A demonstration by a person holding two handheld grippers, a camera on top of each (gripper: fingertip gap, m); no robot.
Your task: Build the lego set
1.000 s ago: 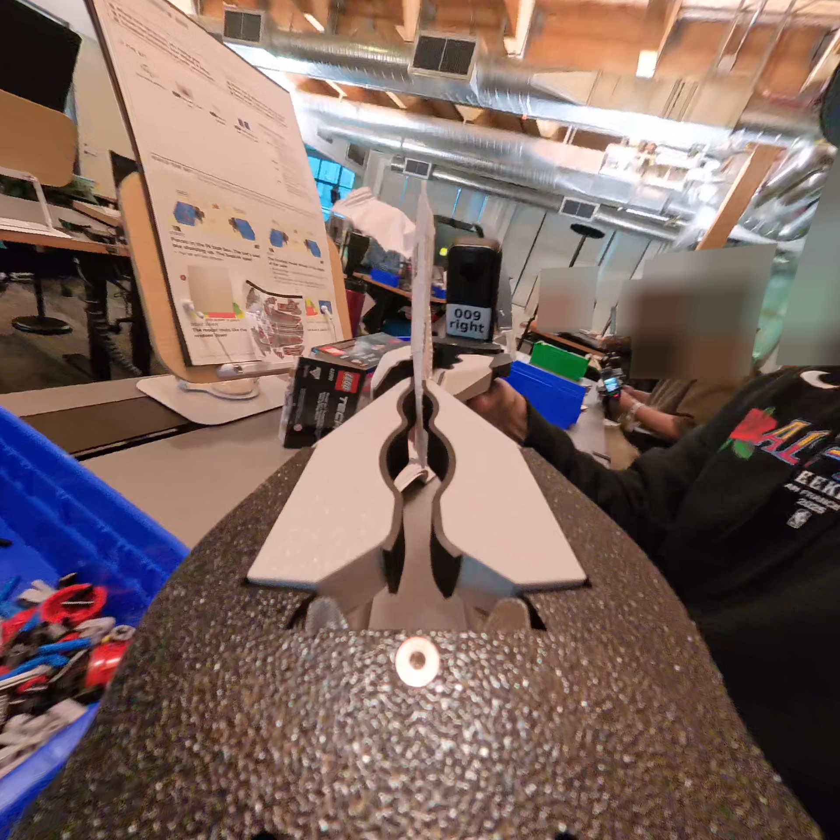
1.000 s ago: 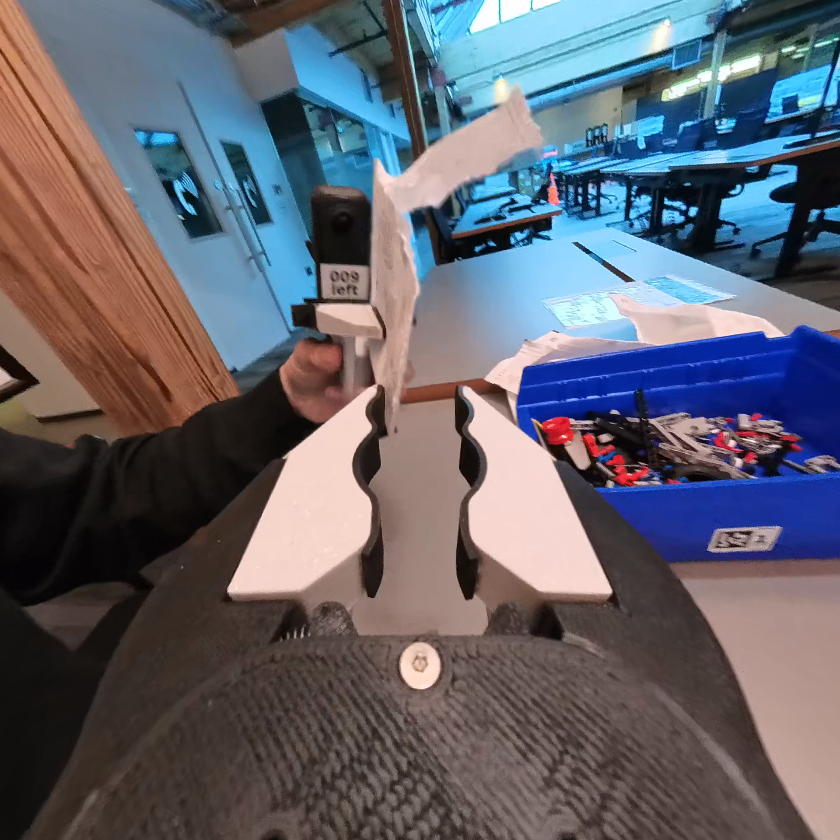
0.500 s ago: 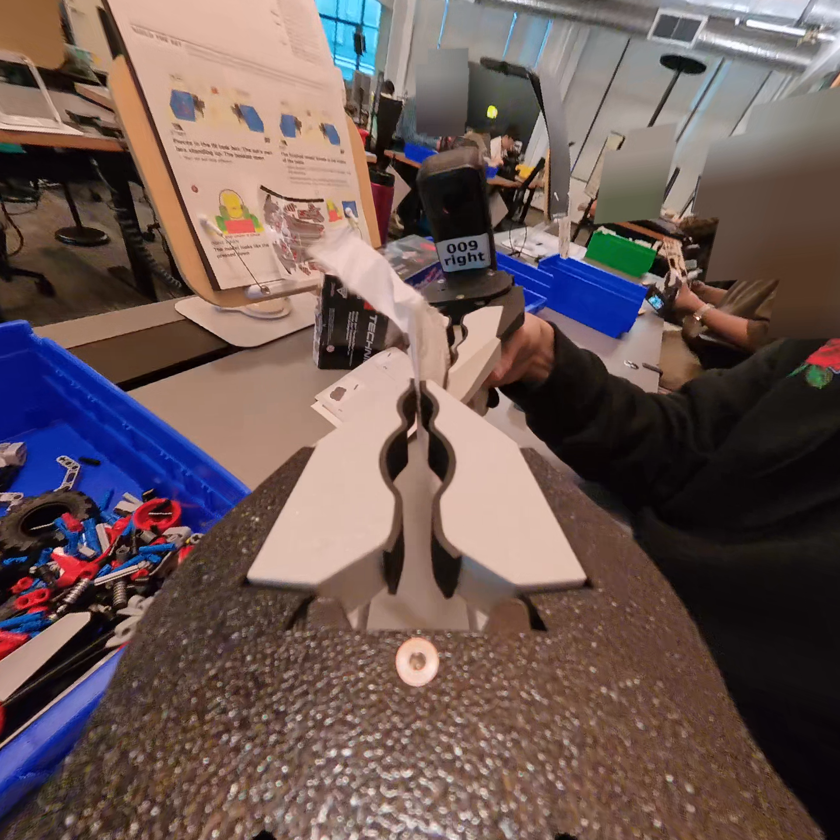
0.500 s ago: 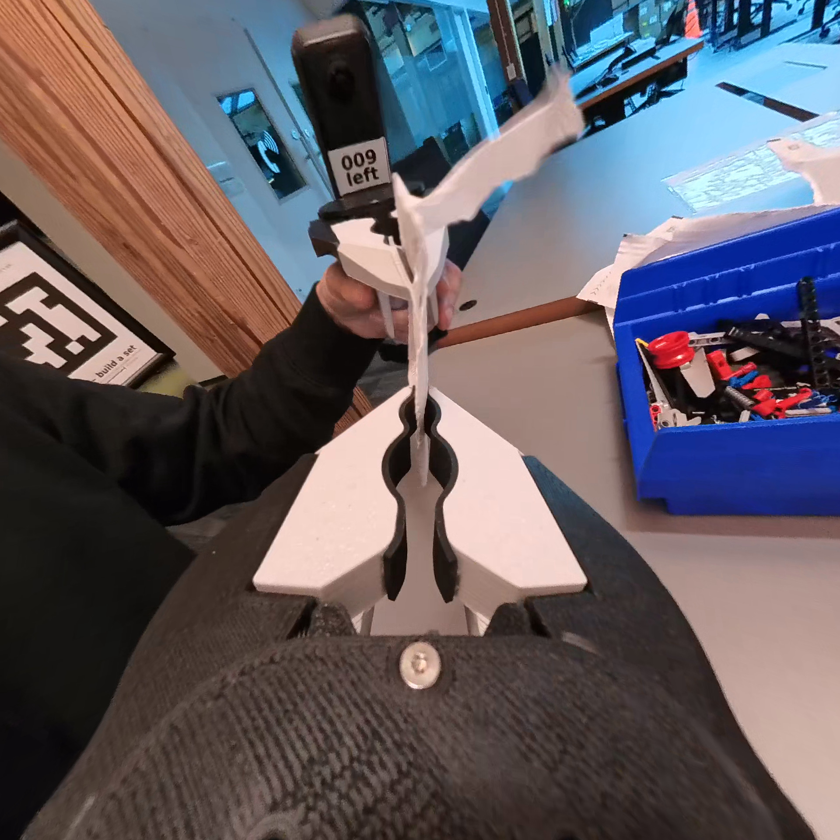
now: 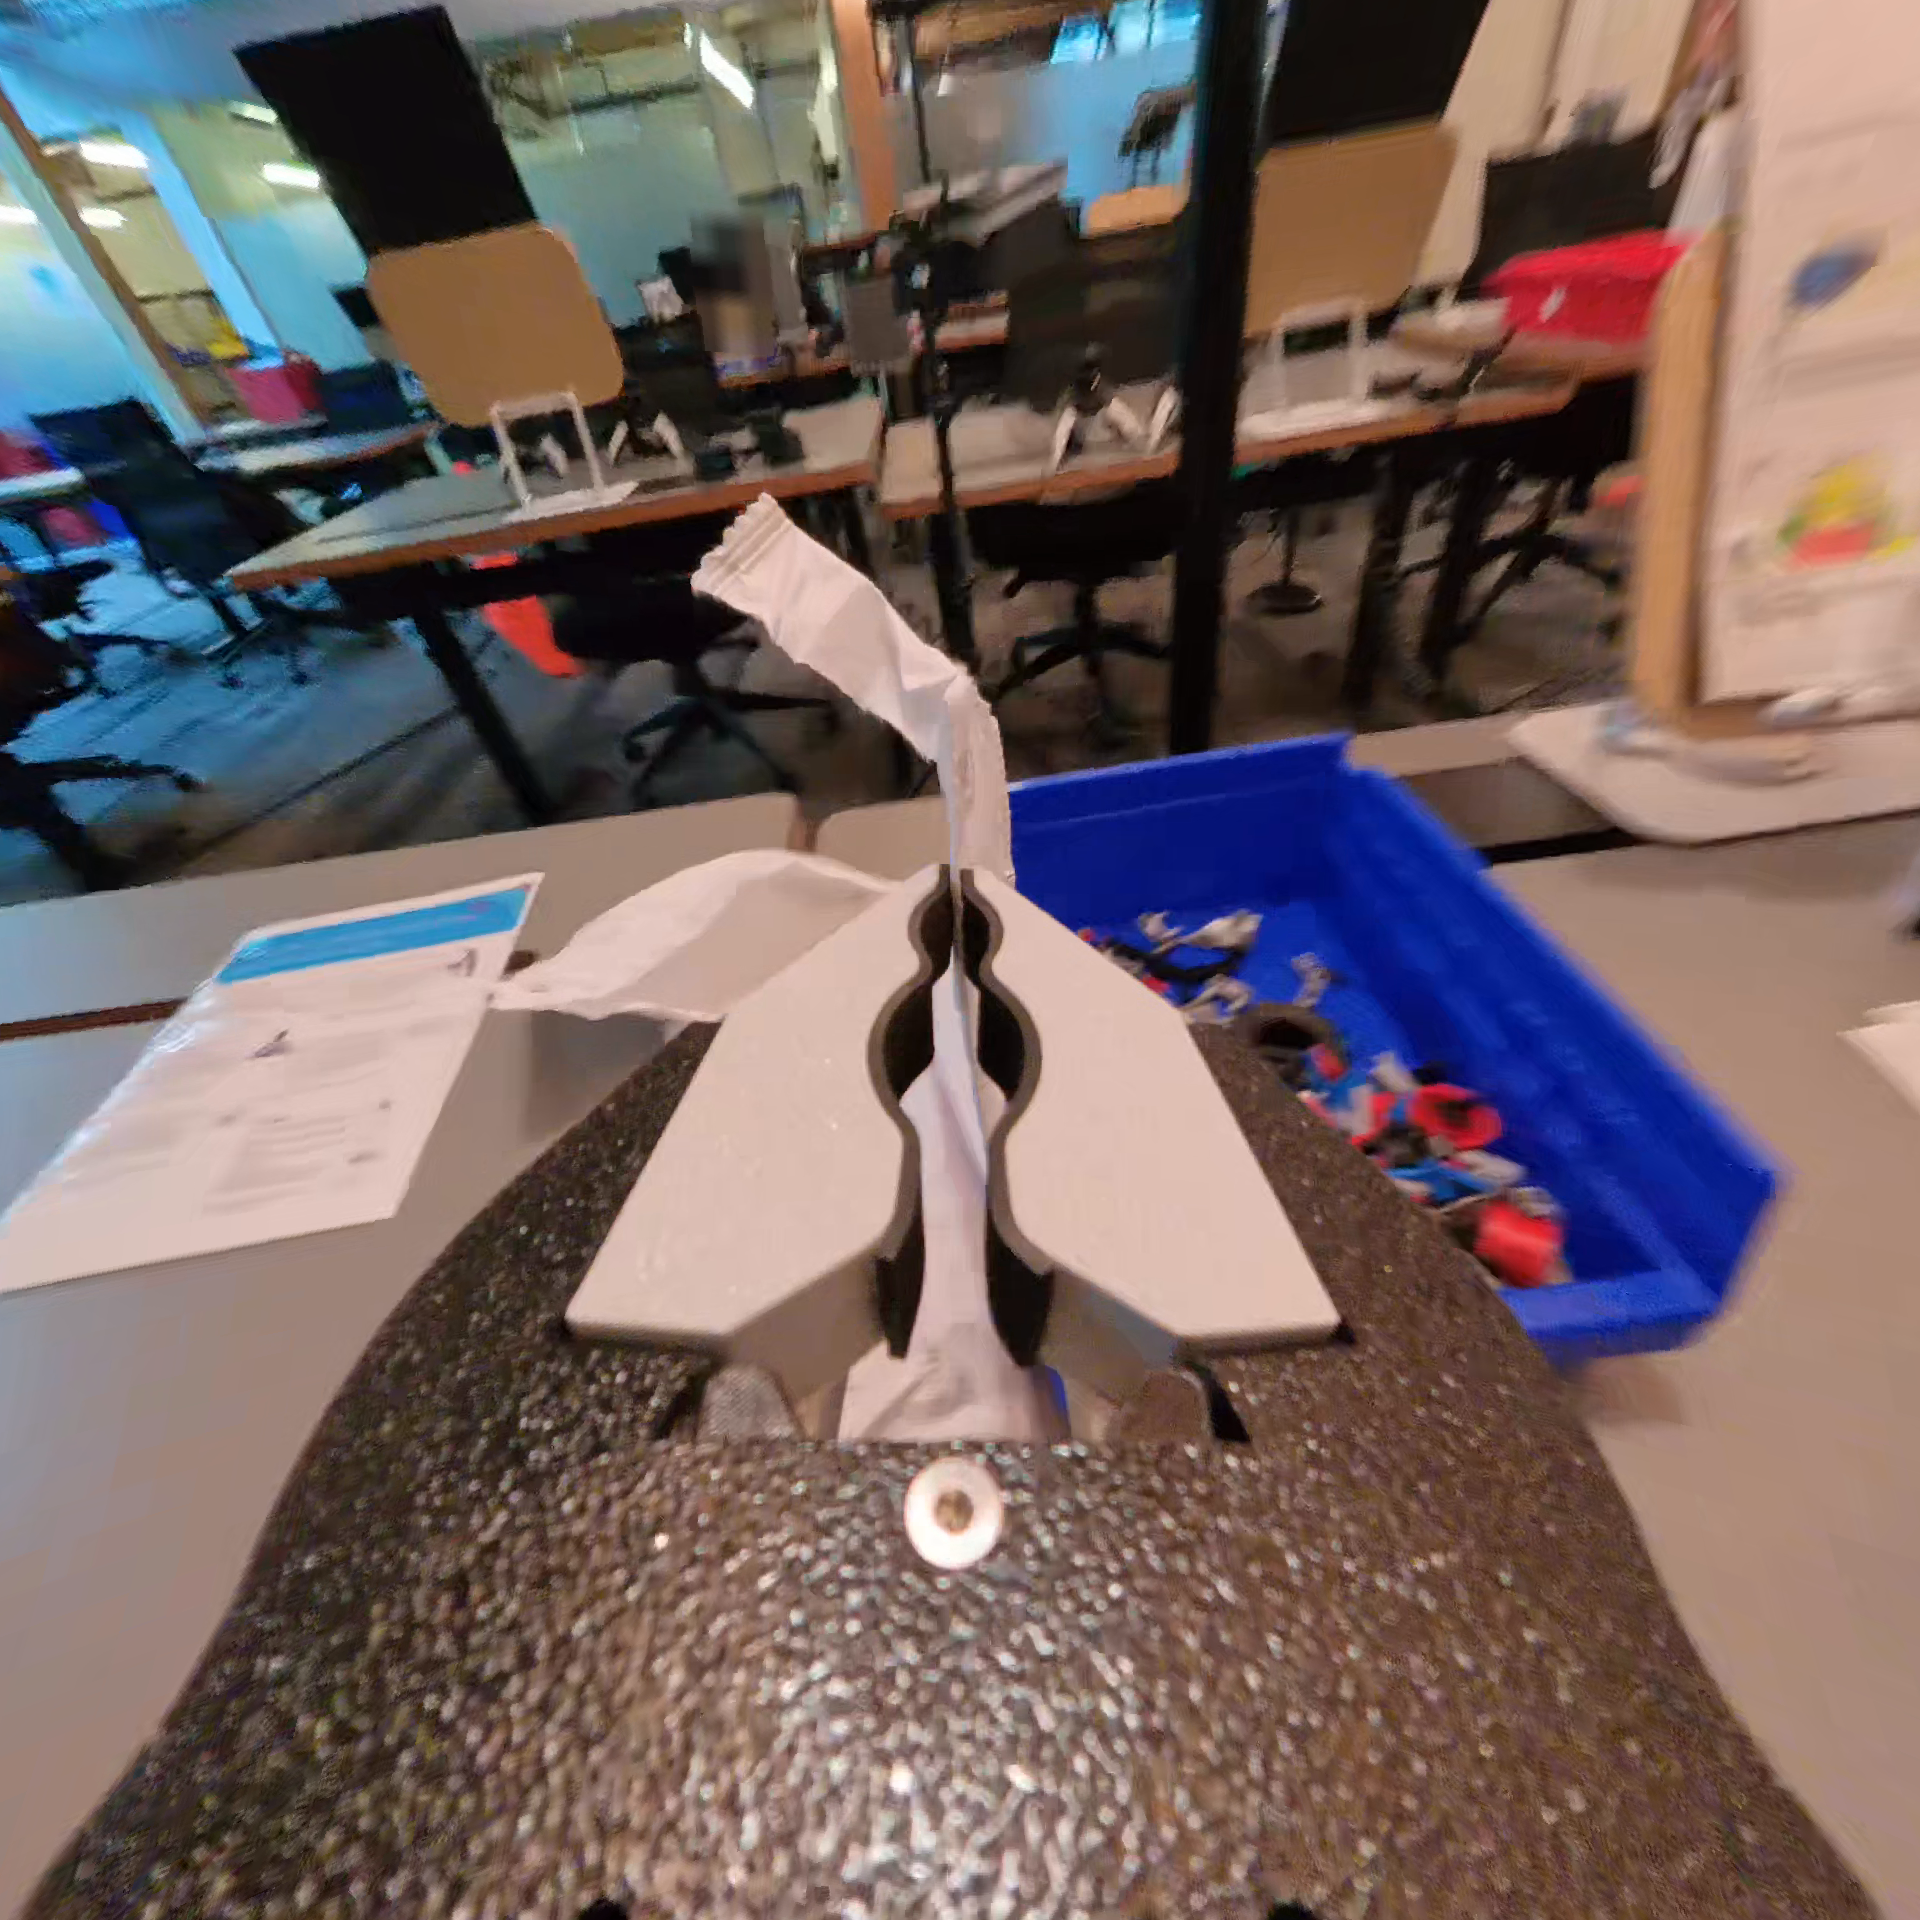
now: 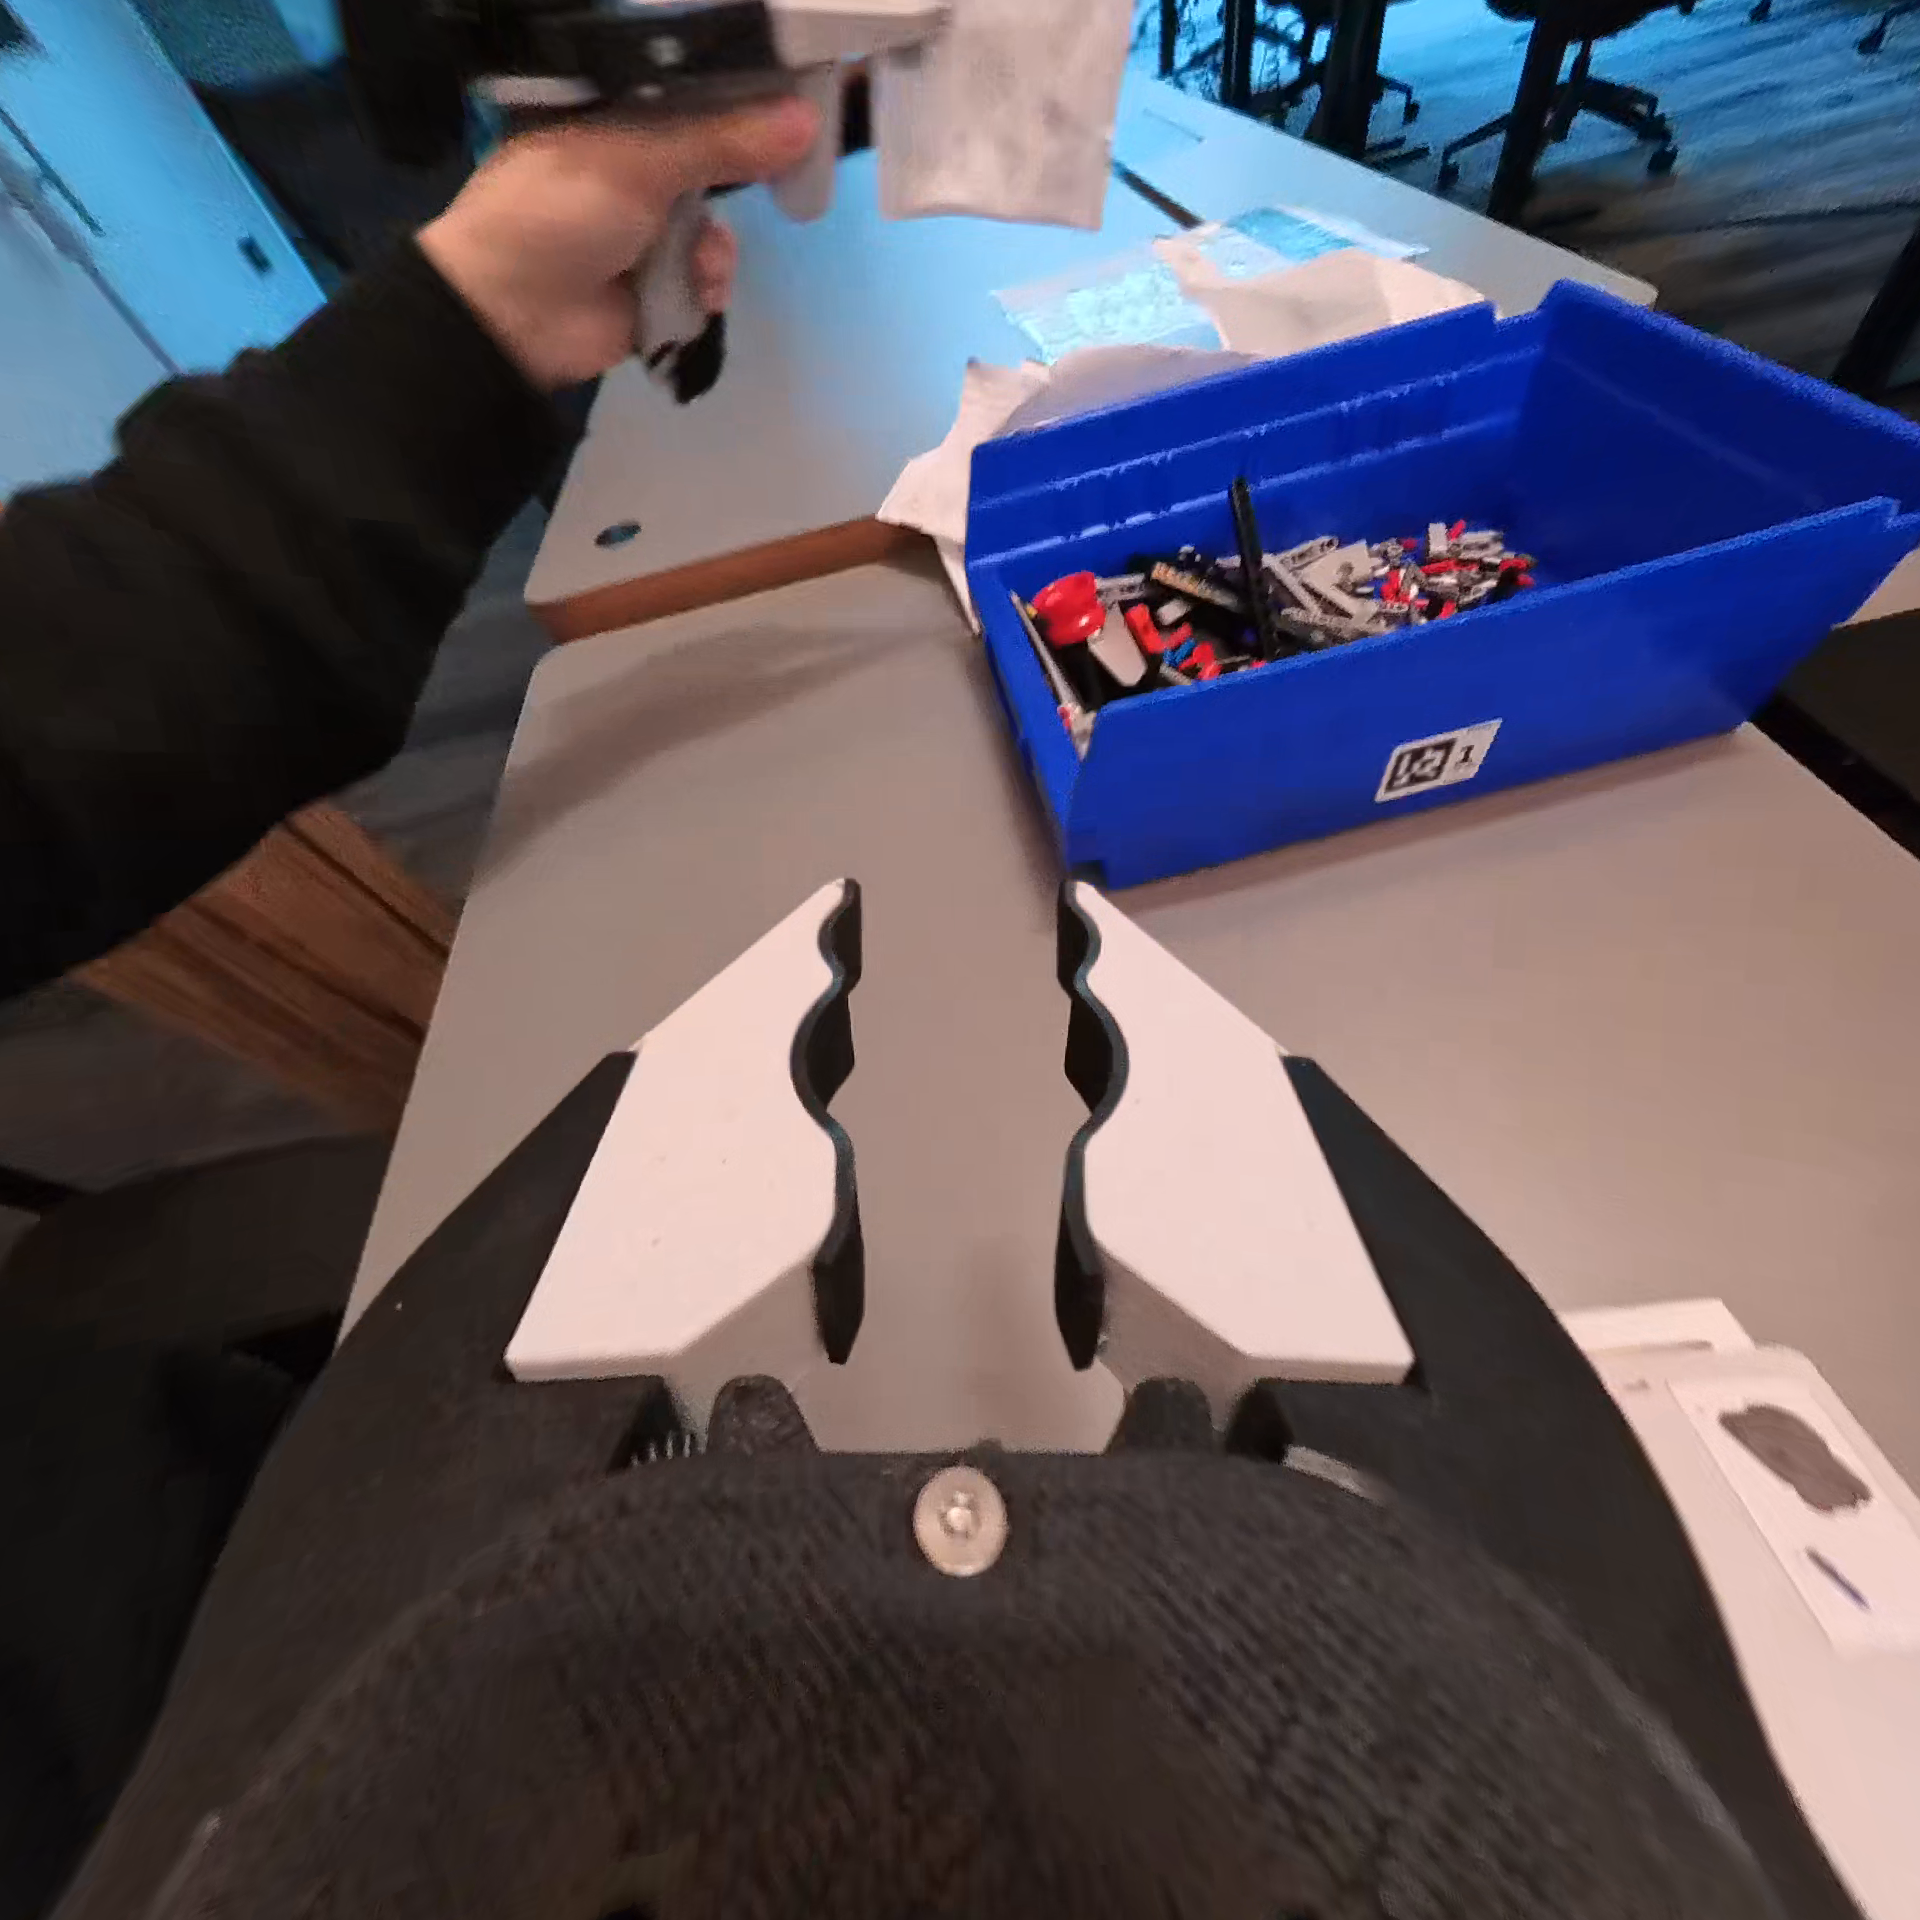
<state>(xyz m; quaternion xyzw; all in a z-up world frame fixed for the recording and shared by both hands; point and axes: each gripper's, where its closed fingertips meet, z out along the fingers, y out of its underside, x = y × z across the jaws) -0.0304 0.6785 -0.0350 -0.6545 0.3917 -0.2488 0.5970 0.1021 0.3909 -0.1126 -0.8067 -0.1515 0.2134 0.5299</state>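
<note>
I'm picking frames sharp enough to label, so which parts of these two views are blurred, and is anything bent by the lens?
Left wrist view: the left gripper and the white paper bag it pinches are sharp; the blue bin, its lego pieces and the room behind are smeared. Right wrist view: the right gripper and table are sharp, the hand is blurred. Both views bow the table edges, as wide-angle lenses do.
</note>
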